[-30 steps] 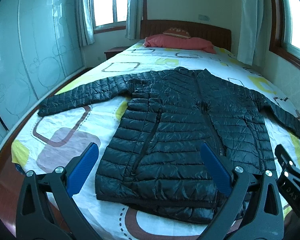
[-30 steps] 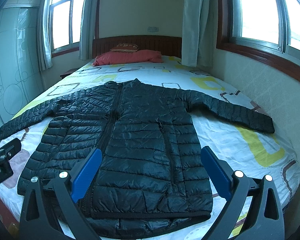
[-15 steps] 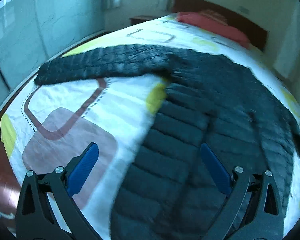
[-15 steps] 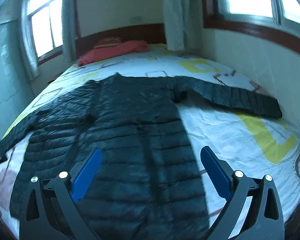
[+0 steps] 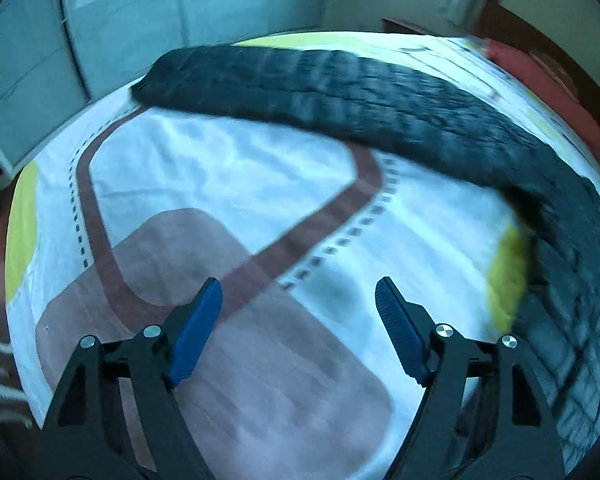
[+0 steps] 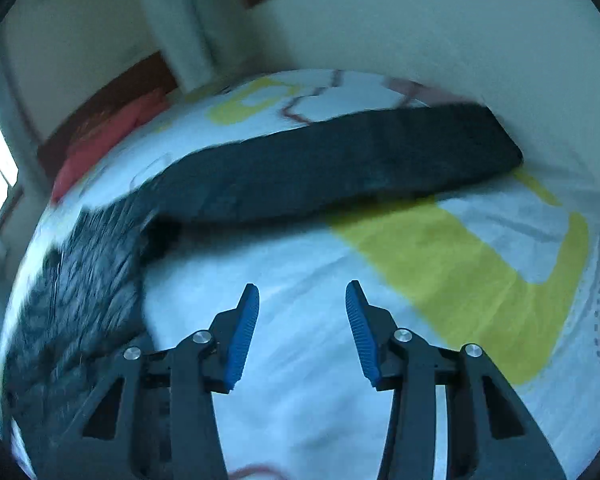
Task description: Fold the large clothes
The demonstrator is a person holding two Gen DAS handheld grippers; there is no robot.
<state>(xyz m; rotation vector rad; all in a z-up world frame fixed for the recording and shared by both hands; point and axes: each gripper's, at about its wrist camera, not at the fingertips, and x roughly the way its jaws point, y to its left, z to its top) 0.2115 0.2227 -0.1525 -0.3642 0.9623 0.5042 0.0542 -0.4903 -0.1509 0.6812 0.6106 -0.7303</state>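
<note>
Two claws hover over the bed, each with its blue pads spread apart and nothing between them. The left claw hangs above the patterned bedsheet, over a brownish rounded patch ringed by a dark red band and a dotted line. Beyond it, the black quilted jacket stretches one sleeve leftward across the far part of the sheet, the cuff ending near the left edge of the bed; the jacket's body runs down the right side of this view, blurred. The right claw is open more narrowly and hangs over pale sheet beside a yellow band of the print. Here the jacket's other sleeve lies across the far part of the bed, its cuff reaching toward the wall on the right, while the body fills the near left. A red pillow lies at the far left by the dark headboard.
</note>
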